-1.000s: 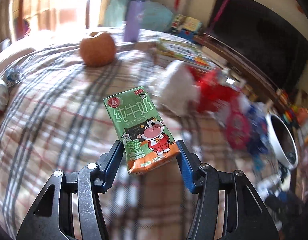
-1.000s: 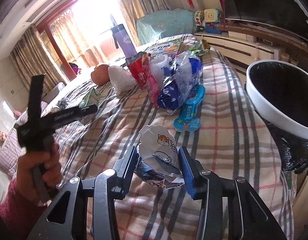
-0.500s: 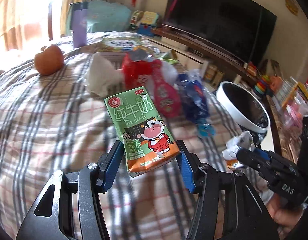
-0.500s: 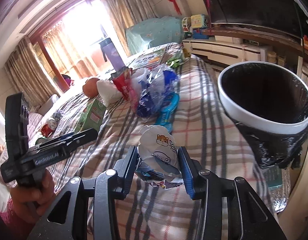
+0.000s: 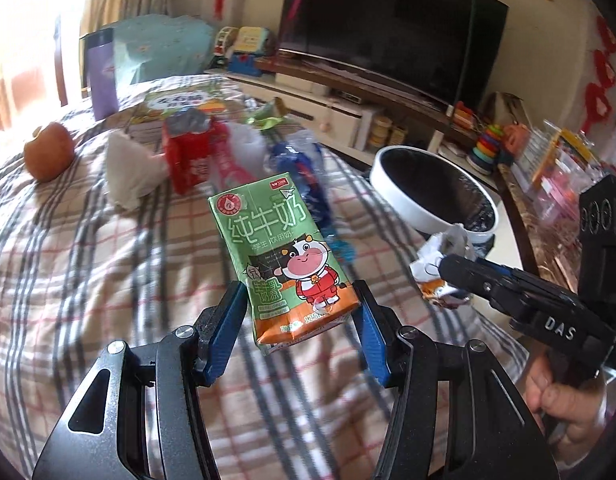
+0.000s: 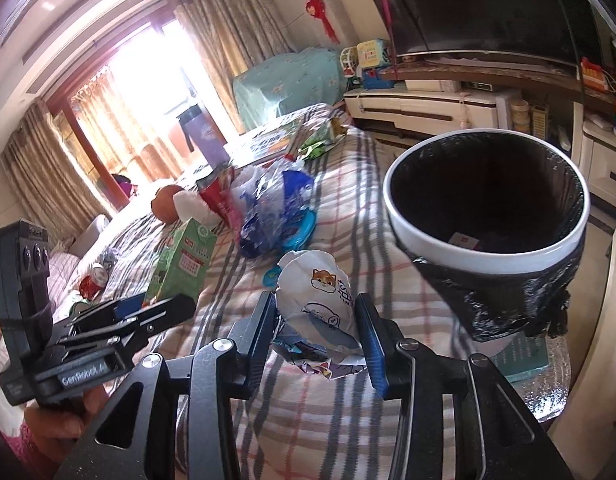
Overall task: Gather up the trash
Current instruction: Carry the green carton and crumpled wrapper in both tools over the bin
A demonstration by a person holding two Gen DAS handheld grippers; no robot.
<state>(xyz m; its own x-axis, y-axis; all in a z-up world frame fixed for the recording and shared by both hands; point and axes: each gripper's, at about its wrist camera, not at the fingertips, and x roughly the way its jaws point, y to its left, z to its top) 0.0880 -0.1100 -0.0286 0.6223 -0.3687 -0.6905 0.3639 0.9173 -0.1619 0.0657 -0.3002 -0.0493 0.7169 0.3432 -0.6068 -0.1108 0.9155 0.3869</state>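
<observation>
Beside the bin [image 6: 486, 236], both claws have swung in from mid-bed. My left claw [image 5: 298, 322] is clamped on the milk carton [image 5: 284, 256]; my right claw [image 6: 318, 330] grips the crumpled wrapper [image 6: 320, 304], just short of the rim. Drop comes next.

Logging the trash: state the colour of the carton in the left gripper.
The carton is green with an orange bottom band, best in the left wrist view.

Plaid bedspread [image 5: 88, 240] under an orange fruit [image 5: 49, 151], white tissue [image 5: 132, 170], red packet [image 5: 187, 156] (crumpled) and purple bottle [image 5: 102, 74].
</observation>
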